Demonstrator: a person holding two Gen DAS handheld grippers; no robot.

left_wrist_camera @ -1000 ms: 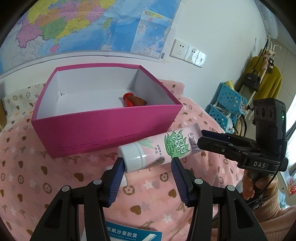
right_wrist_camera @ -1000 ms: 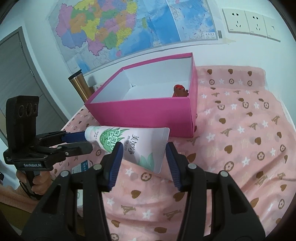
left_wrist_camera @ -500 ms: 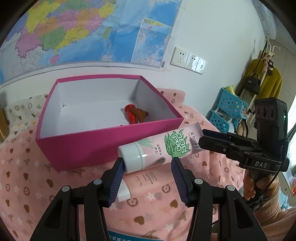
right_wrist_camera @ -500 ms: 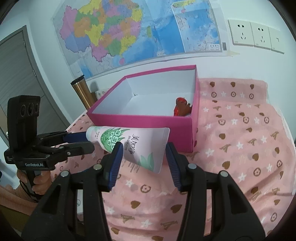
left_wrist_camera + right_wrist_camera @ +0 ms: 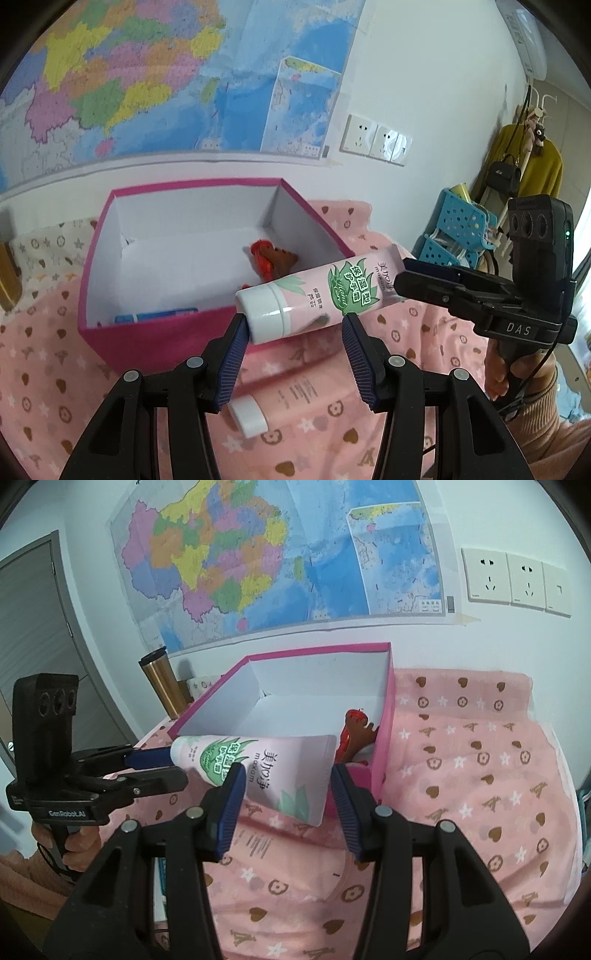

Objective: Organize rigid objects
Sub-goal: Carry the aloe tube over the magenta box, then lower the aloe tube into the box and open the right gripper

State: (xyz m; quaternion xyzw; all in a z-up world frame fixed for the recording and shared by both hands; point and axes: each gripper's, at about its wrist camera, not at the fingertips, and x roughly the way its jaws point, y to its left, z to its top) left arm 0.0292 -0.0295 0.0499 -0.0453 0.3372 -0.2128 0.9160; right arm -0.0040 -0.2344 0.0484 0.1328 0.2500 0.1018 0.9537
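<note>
A pink hand-cream tube [image 5: 314, 295] with a white cap and green leaf print is held in the air between 2 grippers, level with the near wall of an open pink box [image 5: 155, 339]. The left gripper [image 5: 293, 354] pinches the cap end between its blue pads, and the right gripper [image 5: 288, 805] pinches the flat crimped end. In the left view the right gripper [image 5: 436, 291] comes in from the right, its jaws pressed on the tube's tail; in the right view the left gripper [image 5: 155, 768] comes in from the left, closed on the cap end.

The box has a white inside and sits on a pink cloth [image 5: 480, 775] printed with hearts and stars. In it lie a red and brown toy [image 5: 271, 258] near the right wall and a blue item [image 5: 155, 316] against the near wall. A 2nd tube [image 5: 273, 406] lies flat on the cloth below the held one. A gold flask [image 5: 162, 683] stands left of the box. A map [image 5: 277, 554] hangs on the wall behind.
</note>
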